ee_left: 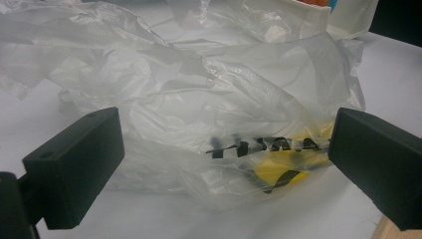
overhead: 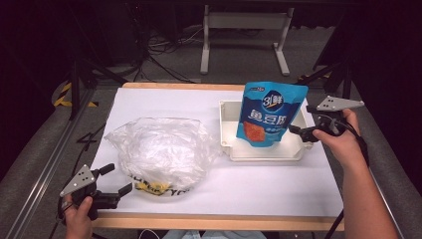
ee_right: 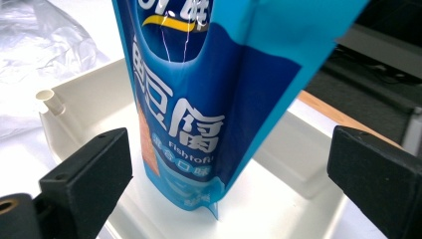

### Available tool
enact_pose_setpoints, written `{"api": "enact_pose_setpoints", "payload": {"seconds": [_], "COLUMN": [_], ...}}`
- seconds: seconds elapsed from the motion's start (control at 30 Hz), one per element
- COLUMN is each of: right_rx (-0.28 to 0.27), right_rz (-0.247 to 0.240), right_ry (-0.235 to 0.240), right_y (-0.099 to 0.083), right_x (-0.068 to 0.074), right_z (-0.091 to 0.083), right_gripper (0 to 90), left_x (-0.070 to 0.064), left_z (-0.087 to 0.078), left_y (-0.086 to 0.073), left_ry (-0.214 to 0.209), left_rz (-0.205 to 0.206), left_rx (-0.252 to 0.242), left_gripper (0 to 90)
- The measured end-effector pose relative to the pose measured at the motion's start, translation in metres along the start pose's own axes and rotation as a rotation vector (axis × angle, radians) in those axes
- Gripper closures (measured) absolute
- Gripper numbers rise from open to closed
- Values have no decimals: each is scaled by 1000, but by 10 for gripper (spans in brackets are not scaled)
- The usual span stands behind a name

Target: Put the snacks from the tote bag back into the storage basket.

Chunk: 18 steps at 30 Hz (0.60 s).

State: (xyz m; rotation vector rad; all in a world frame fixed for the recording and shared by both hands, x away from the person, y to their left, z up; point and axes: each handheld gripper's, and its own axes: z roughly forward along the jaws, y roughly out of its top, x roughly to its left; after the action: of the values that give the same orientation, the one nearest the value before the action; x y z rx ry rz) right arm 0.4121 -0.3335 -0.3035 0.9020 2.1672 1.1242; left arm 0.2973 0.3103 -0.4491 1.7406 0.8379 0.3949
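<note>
Over the white-covered table (overhead: 278, 186) in the high view, a crumpled clear plastic bag (overhead: 159, 149) with black and yellow print lies at the left, and a shallow white tray (overhead: 226, 127) sits at the right with a blue snack pouch (overhead: 268, 114) standing upright in it. The left gripper (overhead: 113, 180) rests near the table's front left corner, held by the person's left hand (overhead: 78, 214), its jaws spread and aimed at the bag's printed edge without closing on it. The right gripper (overhead: 301, 130) is held by the right hand (overhead: 343, 137) at the tray's right side, close to the pouch. From the left gripper view, the two black jaws stand wide apart with the plastic bag (ee_left: 209, 114) ahead and between them — nothing is pinched, and the black lettering and yellow patch show through the film. From the right gripper view, the jaws are likewise wide open on either side of the blue pouch (ee_right: 209, 99), which bears white characters and the word "Fishtofu" — its lower end hangs over the white tray (ee_right: 94, 99), and neither jaw touches it.
</note>
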Motion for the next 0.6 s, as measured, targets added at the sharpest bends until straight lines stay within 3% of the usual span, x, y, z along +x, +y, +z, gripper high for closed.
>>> {"api": "enact_pose_setpoints", "payload": {"seconds": [0.3, 0.43, 0.6], "right_rx": [-23, -34, -38], "right_rz": [9, 11, 12], "right_ry": [-13, 3, 59], "right_y": [-4, -4, -6], "right_x": [17, 24, 36], "right_z": [-31, -40, -47], "right_gripper": [46, 46, 46], "left_x": [-1, -1, -2], "left_z": [0, 0, 1], "left_y": [0, 0, 1], "left_ry": [-1, -2, -2], "left_rz": [6, 7, 10], "left_rx": [-2, -2, 1], "left_gripper": [19, 20, 19]}}
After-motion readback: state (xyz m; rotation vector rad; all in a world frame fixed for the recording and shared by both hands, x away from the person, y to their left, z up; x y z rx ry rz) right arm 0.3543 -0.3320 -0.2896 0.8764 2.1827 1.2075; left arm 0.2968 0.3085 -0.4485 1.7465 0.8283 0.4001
